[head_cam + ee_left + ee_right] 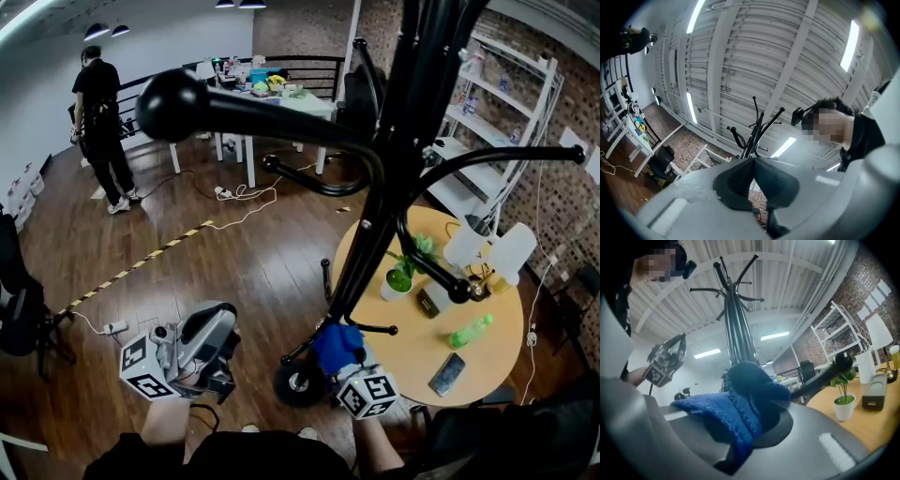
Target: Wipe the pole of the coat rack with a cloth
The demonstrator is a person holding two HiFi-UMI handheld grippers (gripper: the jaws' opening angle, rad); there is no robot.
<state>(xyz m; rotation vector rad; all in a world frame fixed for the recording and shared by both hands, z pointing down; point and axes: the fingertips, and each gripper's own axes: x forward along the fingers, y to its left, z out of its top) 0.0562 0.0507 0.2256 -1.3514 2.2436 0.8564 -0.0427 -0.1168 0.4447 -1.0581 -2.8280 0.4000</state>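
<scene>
Blue cloth (733, 420), soft and light, bunched by a fold in my right hand-held gripper (347, 361) near the pole (373, 211); left hand-held gripper (752, 165) closed, empty.

Round table (487, 352) holds potted plant (398, 279), phone (446, 374), green bottle (470, 331).

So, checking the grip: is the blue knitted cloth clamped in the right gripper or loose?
Clamped: the right gripper is shut on the blue knitted cloth, which bunches between its jaws.
</scene>
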